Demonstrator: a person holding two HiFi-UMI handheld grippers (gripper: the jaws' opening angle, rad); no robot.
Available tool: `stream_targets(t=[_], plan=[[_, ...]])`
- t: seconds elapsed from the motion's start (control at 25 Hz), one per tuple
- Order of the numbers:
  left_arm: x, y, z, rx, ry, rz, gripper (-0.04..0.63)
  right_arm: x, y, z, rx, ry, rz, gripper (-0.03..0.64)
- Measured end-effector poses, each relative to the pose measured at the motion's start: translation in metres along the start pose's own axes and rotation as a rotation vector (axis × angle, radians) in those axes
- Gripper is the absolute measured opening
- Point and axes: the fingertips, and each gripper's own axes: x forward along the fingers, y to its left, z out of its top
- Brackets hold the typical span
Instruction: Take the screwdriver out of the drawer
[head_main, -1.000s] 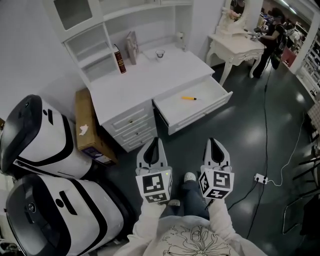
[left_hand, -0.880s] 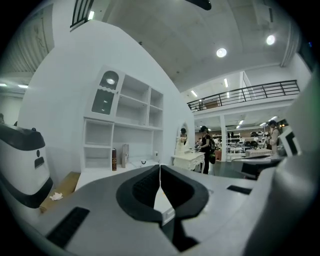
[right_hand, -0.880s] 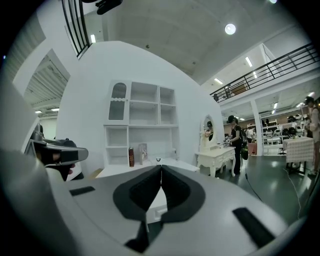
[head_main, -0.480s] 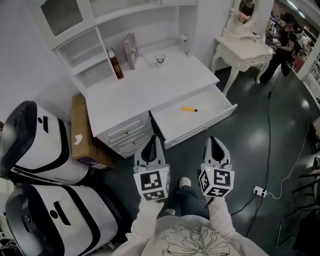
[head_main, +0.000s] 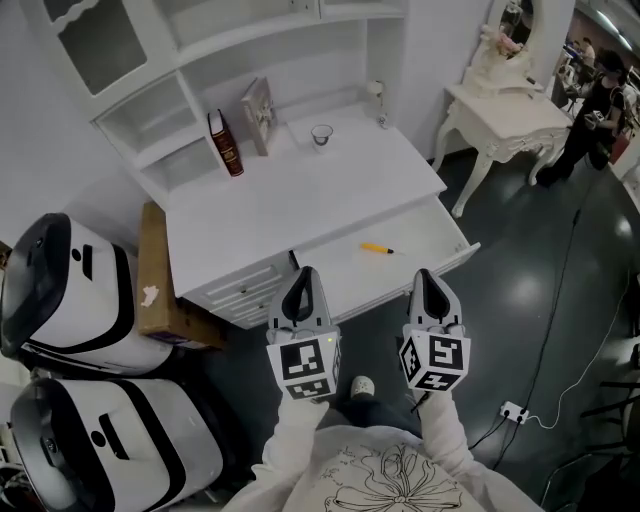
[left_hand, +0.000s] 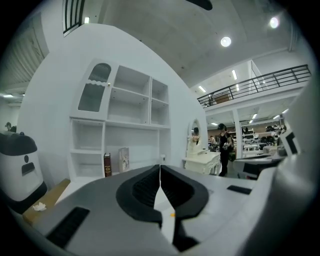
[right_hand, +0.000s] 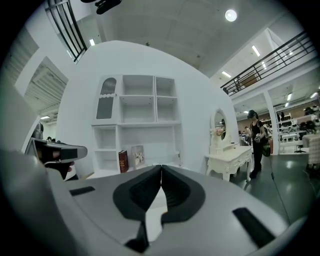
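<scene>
Risk lies mostly in the grasp. The screwdriver (head_main: 377, 248) lies flat on the floor of the open drawer (head_main: 422, 256), near its middle. The left gripper (head_main: 305, 274) and the right gripper (head_main: 428, 276) hover at the drawer's front edge, both with jaws pressed together and empty. Reaching in without opening first would likely push the thin tool away.

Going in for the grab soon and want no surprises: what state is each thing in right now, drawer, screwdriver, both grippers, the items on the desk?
drawer: pulled open.
screwdriver: lying flat inside the drawer, untouched.
left gripper: shut, empty.
right gripper: shut, empty.
red book: standing upright on the desk.
glass: upright on the desk.
small drawers: closed.
</scene>
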Motion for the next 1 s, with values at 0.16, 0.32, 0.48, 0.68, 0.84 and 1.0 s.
stream_targets(t=[0.16,0.32,0.48,0.68,0.84,1.0], plan=[[0.023,-0.012,-0.004,-0.001,0.017,0.011,0.008,0.021,-0.017,-0.003,0.004,0.012,0.018,0.003],[0.041,-0.019,-0.009,0.002,0.04,0.016,0.008,0.037,-0.027,-0.007,0.008,0.026,0.029,0.003],[0.057,-0.02,-0.012,0.0,0.054,0.021,0.008,0.052,-0.035,-0.008,0.014,0.036,0.03,0.003],[0.081,-0.017,-0.018,-0.008,0.074,0.02,0.008,0.072,-0.044,-0.014,0.015,0.059,0.025,0.003],[0.108,-0.019,-0.02,-0.006,0.087,0.006,0.008,0.094,-0.055,-0.016,0.014,0.072,0.018,0.003],[0.138,-0.019,-0.02,-0.006,0.092,-0.018,0.008,0.121,-0.063,-0.019,0.017,0.093,0.009,0.003]])
